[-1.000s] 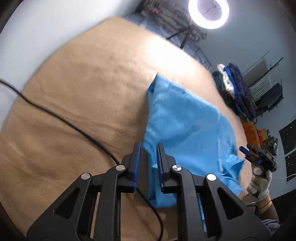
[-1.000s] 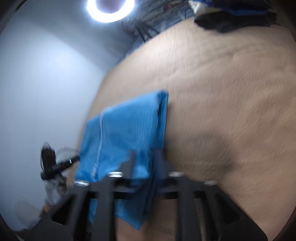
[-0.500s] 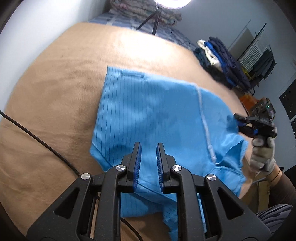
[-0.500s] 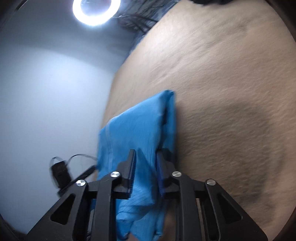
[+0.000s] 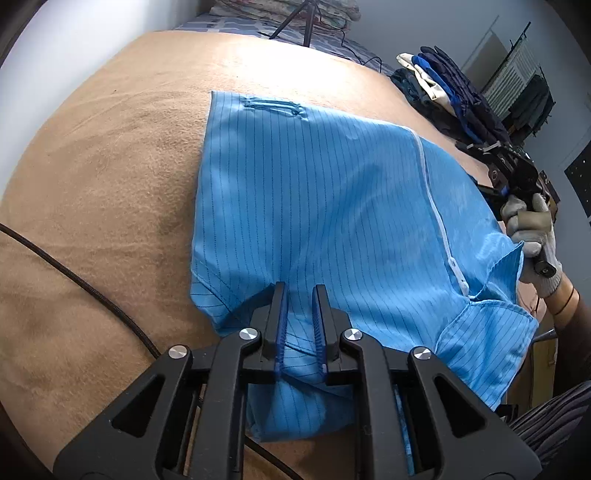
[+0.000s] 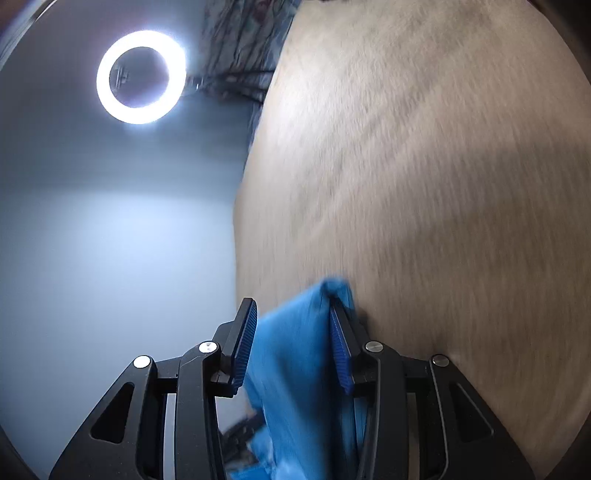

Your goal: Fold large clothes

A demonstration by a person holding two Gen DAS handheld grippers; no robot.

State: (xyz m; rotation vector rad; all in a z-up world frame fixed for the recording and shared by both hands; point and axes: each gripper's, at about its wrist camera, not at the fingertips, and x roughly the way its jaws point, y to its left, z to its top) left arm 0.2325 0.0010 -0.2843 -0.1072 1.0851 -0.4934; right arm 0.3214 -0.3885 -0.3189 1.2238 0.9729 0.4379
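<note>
A light blue pinstriped shirt (image 5: 332, 206) lies folded on the tan blanket (image 5: 103, 155), its white placket running down the right side and its collar at the near right. My left gripper (image 5: 298, 295) hovers over the shirt's near edge, its jaws a small way apart with nothing pinched between them. My right gripper (image 6: 291, 314) is open, and blue cloth (image 6: 295, 362) lies between and below its fingers; the view is blurred. The right gripper also shows in the left wrist view (image 5: 513, 177), held in a gloved hand at the shirt's right edge.
A black cable (image 5: 74, 269) runs across the blanket at the left. A pile of dark clothes (image 5: 443, 85) sits at the far right of the bed. A ring light (image 6: 141, 76) stands by the wall, its tripod (image 5: 291, 18) at the bed's far end.
My right gripper's jaws have opened wider and it has swung toward the wall and the ring light. My left gripper has moved over the shirt, which now lies spread flat.
</note>
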